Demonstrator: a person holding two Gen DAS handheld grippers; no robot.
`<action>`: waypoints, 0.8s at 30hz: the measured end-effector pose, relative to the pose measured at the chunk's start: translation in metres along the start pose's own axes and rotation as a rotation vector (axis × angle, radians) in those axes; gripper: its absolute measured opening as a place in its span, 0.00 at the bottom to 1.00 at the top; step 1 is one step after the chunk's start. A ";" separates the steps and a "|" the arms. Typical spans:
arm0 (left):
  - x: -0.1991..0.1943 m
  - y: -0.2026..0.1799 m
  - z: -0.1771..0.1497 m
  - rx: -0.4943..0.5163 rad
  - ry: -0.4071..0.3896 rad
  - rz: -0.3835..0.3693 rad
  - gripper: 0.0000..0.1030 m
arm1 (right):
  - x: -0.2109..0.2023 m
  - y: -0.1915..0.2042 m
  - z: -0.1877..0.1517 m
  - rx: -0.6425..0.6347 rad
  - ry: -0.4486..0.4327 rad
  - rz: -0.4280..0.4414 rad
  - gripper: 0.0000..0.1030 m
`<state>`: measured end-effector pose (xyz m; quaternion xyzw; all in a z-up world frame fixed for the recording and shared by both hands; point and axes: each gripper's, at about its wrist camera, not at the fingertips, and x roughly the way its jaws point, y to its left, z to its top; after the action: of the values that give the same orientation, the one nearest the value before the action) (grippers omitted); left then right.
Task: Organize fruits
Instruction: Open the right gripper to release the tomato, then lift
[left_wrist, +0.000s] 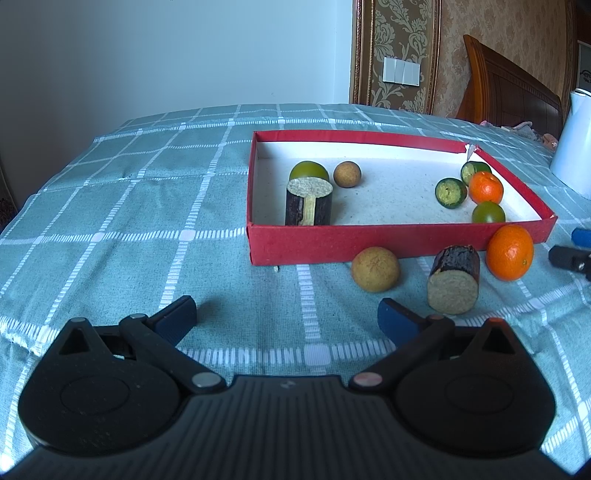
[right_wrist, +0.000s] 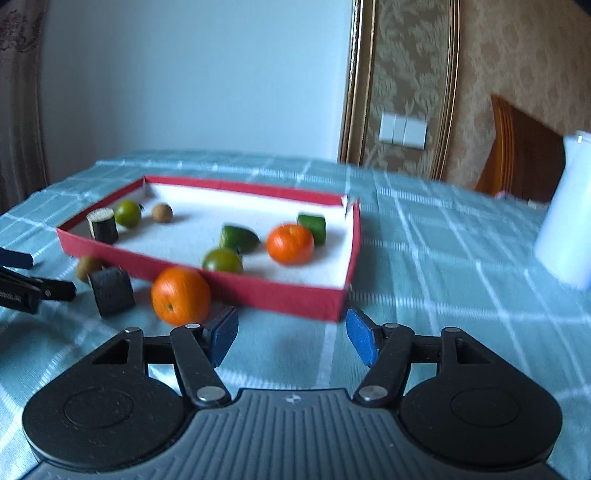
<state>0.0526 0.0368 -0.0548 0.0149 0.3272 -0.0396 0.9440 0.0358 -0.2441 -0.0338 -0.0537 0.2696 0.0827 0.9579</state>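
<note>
A red box (left_wrist: 332, 242) with a white floor holds a dark sugarcane piece (left_wrist: 308, 202), a green fruit (left_wrist: 308, 170), a small brown fruit (left_wrist: 347, 174), two cut green pieces (left_wrist: 450, 192), an orange (left_wrist: 485, 187) and another green fruit (left_wrist: 488, 213). On the cloth in front lie a brown fruit (left_wrist: 375, 269), a dark sugarcane piece (left_wrist: 454, 280) and an orange (left_wrist: 509, 253). My left gripper (left_wrist: 288, 317) is open and empty, short of them. My right gripper (right_wrist: 291, 332) is open and empty, its left finger beside the loose orange (right_wrist: 181, 295) in front of the box (right_wrist: 258, 291).
A teal checked cloth (left_wrist: 147, 221) covers the table. A white jug (right_wrist: 565, 214) stands at the right. A wooden headboard (left_wrist: 509, 92) and a wall switch (left_wrist: 402, 72) are behind. The right gripper's tip shows in the left wrist view (left_wrist: 570, 254).
</note>
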 end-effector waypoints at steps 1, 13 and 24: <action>0.000 0.000 0.000 0.000 0.000 0.000 1.00 | 0.003 -0.002 -0.001 0.014 0.007 0.001 0.63; 0.000 0.000 0.000 0.001 -0.001 0.000 1.00 | 0.018 -0.014 -0.008 0.073 0.070 -0.015 0.68; -0.014 -0.028 0.004 -0.002 -0.096 0.055 0.91 | 0.020 -0.020 -0.007 0.107 0.078 0.028 0.81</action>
<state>0.0413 0.0096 -0.0432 0.0209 0.2811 -0.0140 0.9593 0.0522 -0.2620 -0.0491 -0.0018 0.3115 0.0795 0.9469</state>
